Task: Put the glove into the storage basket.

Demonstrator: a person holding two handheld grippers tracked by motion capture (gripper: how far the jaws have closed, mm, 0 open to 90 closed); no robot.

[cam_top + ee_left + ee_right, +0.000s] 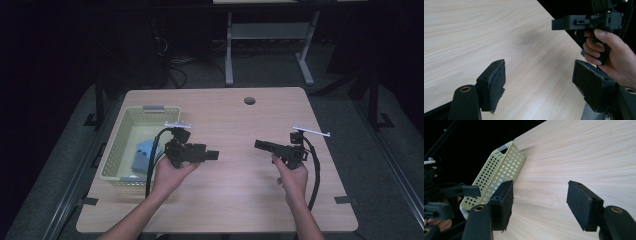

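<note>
Both my grippers level, facing each other right of basket (120, 150): left gripper (212, 154) and right gripper (260, 145) gape wide, empty. High view reveals blue thing (142, 156) inside basket.

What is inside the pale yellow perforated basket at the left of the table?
The basket holds a light blue thing, seen from the high view against its near right side. The left gripper and its cable cover part of it, so its shape stays unclear.

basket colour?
Pale yellow-green basket, perforated walls with grey handles; clearest in the right gripper view.
</note>
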